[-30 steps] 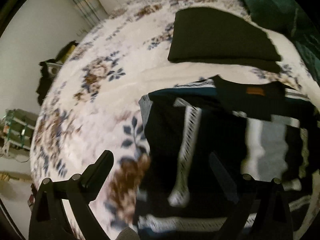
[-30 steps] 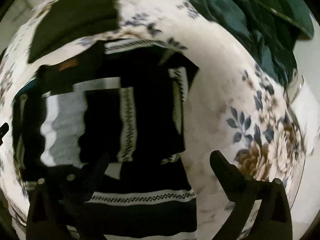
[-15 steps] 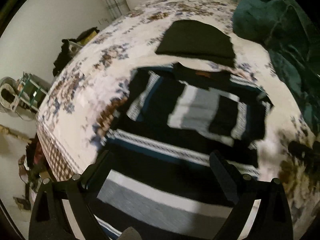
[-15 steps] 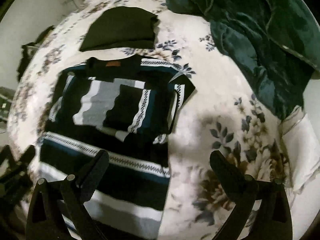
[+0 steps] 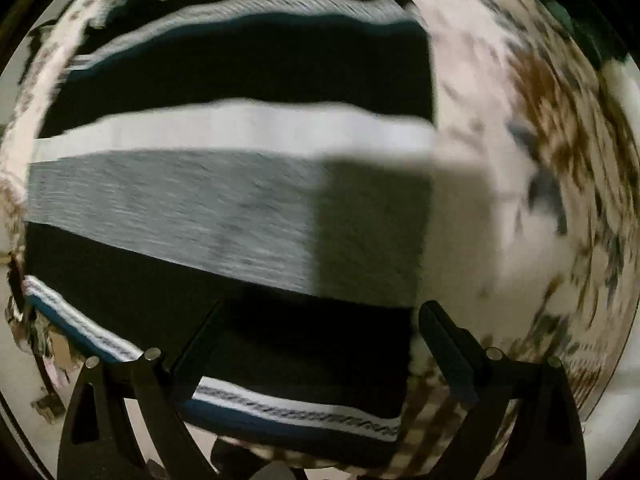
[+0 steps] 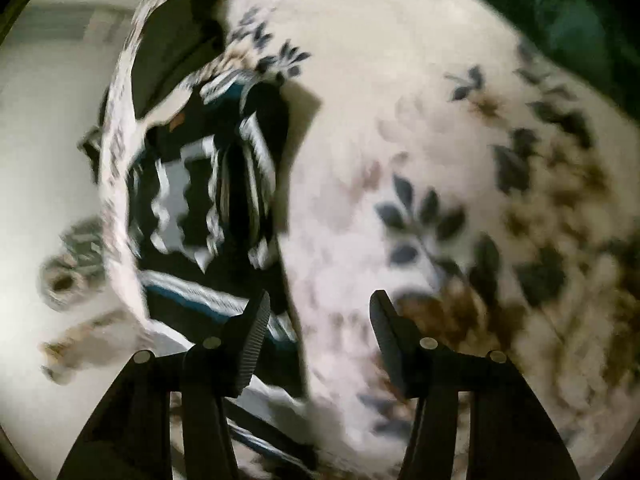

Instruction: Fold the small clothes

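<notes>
A striped sweater [image 5: 224,200] in black, grey, white and teal lies flat on the floral bedspread [image 5: 520,160], sleeves folded in over the chest. My left gripper [image 5: 320,332] is open, close over the sweater's bottom hem, one finger over the dark fabric, the other by its right edge. In the right wrist view the sweater [image 6: 208,208] runs up the left side. My right gripper [image 6: 316,320] is open, partly narrowed, straddling the sweater's lower right edge; its left finger [image 6: 252,344] is over the hem, the right one over the bedspread [image 6: 400,120]. Both views are motion-blurred.
A folded black garment [image 6: 176,48] lies beyond the sweater's collar. A dark green blanket [image 6: 568,12] is heaped at the far right of the bed. The bed edge drops to the floor at the left [image 6: 48,160].
Both grippers dropped from a high view of the whole sweater down to its bottom hem, left at the middle, right at the right corner. The right jaws have narrowed.
</notes>
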A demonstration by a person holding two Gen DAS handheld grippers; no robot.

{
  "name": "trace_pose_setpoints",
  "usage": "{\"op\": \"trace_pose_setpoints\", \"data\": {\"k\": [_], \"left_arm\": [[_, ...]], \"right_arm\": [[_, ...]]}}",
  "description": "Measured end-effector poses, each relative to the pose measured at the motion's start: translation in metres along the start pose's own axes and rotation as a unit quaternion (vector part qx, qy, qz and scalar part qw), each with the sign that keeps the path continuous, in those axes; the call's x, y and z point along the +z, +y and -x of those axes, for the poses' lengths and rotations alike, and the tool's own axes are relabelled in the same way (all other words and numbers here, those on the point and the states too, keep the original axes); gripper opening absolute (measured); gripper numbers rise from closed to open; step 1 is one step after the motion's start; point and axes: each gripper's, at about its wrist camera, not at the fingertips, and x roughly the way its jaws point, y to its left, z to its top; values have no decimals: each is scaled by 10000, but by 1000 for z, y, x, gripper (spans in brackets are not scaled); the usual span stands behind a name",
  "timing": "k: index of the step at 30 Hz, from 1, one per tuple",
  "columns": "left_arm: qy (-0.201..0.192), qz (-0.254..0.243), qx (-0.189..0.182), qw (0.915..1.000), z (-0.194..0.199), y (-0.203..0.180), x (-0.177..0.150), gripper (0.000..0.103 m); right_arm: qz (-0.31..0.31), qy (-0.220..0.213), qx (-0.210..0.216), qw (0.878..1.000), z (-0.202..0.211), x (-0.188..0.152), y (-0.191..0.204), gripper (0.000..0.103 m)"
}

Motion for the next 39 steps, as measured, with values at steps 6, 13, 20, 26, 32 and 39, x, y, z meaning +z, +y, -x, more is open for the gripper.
{"op": "trace_pose_setpoints", "data": {"k": [6,13,20,26,32,39], "left_arm": [[-32,-427,121,9990,-23,-20,-3,98],[-410,-585,242,9971,-24,-22,-2,20],[-925,-16,-273,9953,21,32,-7,6],[-1292,718,-602,9872,82,89,-18,6],[-1483,1597,-835,9724,114,161,-30,6],[-1493,2393,-1001,9542,106,263,-32,6]], "right_arm": [[-798,-170,960,9920,-39,71,-21,56],[-1219,148,1503,9810,-93,106,-5,56],[-569,-230,880,9942,-78,107,44,8],[-99,-305,468,9984,-45,105,98,8],[426,-392,246,9980,-19,102,186,7],[967,-321,-50,9948,-55,95,317,7]]}}
